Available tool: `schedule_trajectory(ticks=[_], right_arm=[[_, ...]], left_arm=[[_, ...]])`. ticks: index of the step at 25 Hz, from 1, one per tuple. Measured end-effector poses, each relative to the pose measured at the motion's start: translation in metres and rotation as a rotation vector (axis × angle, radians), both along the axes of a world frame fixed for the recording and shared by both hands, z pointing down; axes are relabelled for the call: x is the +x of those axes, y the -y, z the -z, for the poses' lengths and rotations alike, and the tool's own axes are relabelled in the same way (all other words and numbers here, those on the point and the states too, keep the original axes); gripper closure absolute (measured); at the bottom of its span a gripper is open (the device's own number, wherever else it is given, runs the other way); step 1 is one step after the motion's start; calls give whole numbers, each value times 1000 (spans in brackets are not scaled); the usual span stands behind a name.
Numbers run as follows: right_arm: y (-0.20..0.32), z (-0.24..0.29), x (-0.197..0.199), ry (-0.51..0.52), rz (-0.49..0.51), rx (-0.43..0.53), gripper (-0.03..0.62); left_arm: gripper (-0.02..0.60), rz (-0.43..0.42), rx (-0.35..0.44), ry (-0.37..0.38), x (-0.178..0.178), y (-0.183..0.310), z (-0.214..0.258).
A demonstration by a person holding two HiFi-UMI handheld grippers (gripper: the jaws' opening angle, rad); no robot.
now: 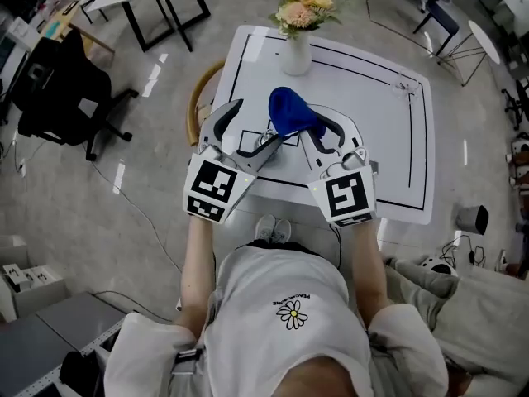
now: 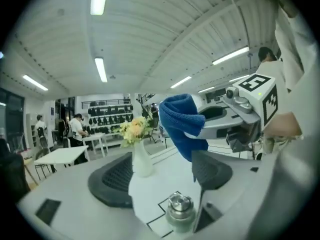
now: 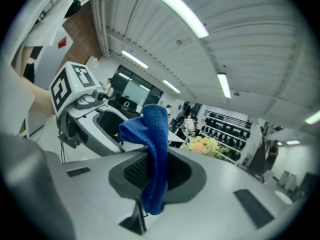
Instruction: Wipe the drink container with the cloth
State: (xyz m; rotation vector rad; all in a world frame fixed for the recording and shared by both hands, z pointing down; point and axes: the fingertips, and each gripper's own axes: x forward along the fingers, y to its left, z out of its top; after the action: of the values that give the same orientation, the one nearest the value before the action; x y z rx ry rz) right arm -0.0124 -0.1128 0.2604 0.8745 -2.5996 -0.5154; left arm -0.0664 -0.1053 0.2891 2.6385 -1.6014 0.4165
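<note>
My right tool (image 3: 152, 180) pinched the blue cloth (image 3: 151, 129). My left tool (image 2: 165, 173) was spread around the drink container (image 2: 180, 209), which stood on the bench (image 1: 388, 139) nearer me than the vase (image 2: 141, 161). I judged the wiping hadn't begun.

the only lettering is on the person's white shirt (image 1: 285, 292), lower middle of the head view: one short line of small dark capitals just above a printed daisy, upside down to this camera and too small to read with certainty. the left cube (image 1: 216, 188) on the left gripper (image 1: 252, 126) and the right cube (image 1: 347, 195) on the right gripper (image 1: 321, 131) carry black-and-white square markers, patterns rather than letters or numbers.
</note>
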Motion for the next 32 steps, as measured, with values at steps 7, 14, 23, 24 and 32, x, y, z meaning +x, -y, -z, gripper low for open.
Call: schedule_trajectory(ticks=[7,14,23,24,32], right_arm=[[2,2,57,250,-228,-12,551],[3,-24,97,370,-375,-72,551],[3,-28,99,361,-385,-81,551],[2,-30,99,357,-385,-87,551],[2,-48,97,343,-397,-155,551]], left_arm=[[579,181,122,-103,-2,1,30],[583,264,169,-64,-1,0,24],[583,297,174,-83,-7,1,26],[583,297,171,-84,-6,1,25],[583,325,84,-76,-10,2,4]])
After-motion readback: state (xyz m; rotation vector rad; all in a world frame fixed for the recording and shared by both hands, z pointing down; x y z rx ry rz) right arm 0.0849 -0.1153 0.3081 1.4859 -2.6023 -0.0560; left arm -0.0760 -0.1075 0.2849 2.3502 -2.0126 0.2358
